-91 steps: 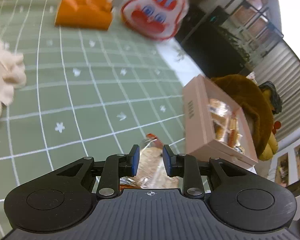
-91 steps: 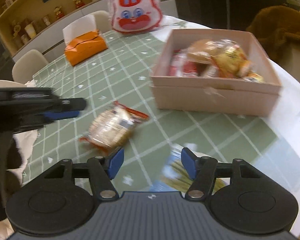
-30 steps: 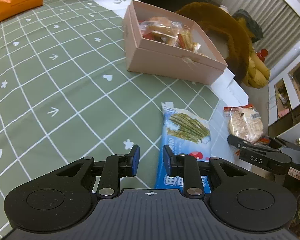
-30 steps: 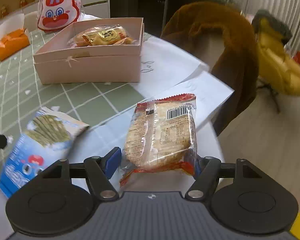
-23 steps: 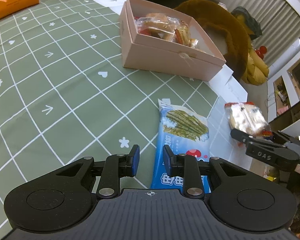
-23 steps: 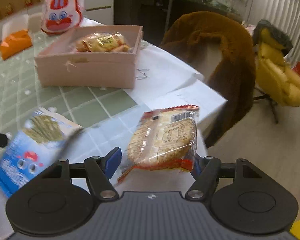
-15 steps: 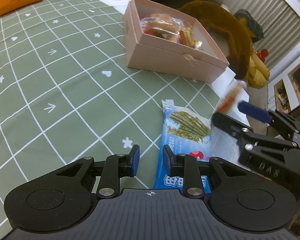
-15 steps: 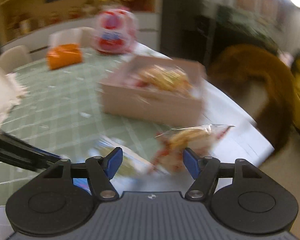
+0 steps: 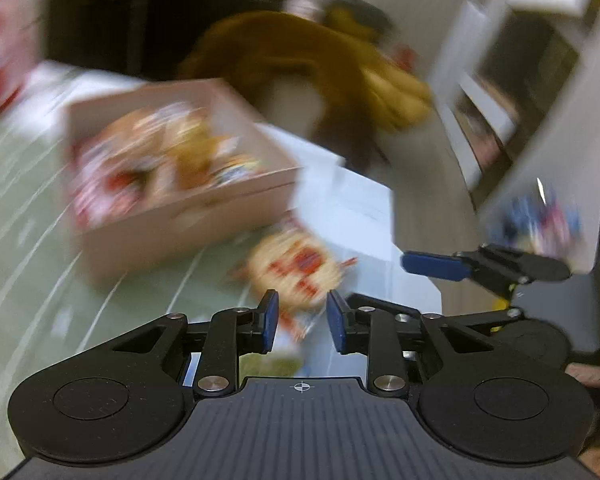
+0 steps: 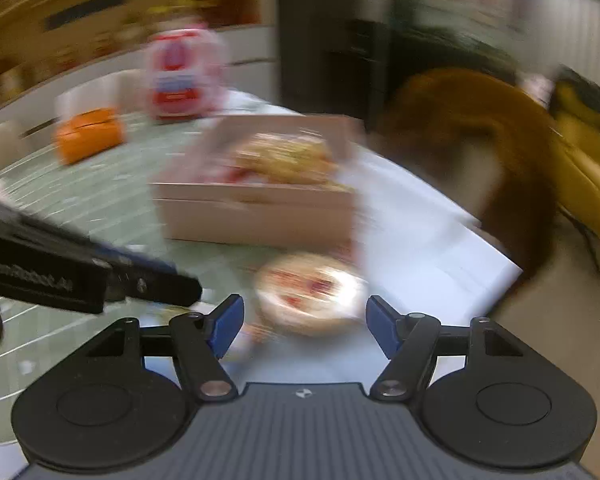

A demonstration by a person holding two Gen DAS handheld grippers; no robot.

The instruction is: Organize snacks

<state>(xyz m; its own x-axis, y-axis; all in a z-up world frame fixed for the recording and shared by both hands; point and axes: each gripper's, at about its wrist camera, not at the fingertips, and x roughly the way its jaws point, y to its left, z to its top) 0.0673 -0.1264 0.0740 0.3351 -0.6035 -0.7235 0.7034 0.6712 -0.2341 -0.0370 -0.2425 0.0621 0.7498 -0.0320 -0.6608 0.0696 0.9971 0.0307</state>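
Observation:
Both views are motion-blurred. A round cracker packet (image 9: 296, 268) with red print lies on the table in front of the pink snack box (image 9: 172, 184). It also shows in the right wrist view (image 10: 312, 292), just ahead of my right gripper (image 10: 304, 326), which is open and empty. The pink box (image 10: 256, 208) holds several wrapped snacks. My left gripper (image 9: 302, 320) has a narrow gap between its fingers and holds nothing; the packet lies just beyond them. The right gripper shows at the right in the left wrist view (image 9: 436, 266).
An orange tissue box (image 10: 88, 138) and a red-and-white rabbit bag (image 10: 182, 76) stand at the far side of the green checked tablecloth (image 10: 84, 200). A brown fur-covered chair (image 10: 480, 120) stands beyond the table's right edge. White paper (image 10: 420, 232) lies by the box.
My right gripper has let go of the cracker packet, which now lies on the table before the box. Both cameras have swung quickly; the left one now faces the box and the packet.

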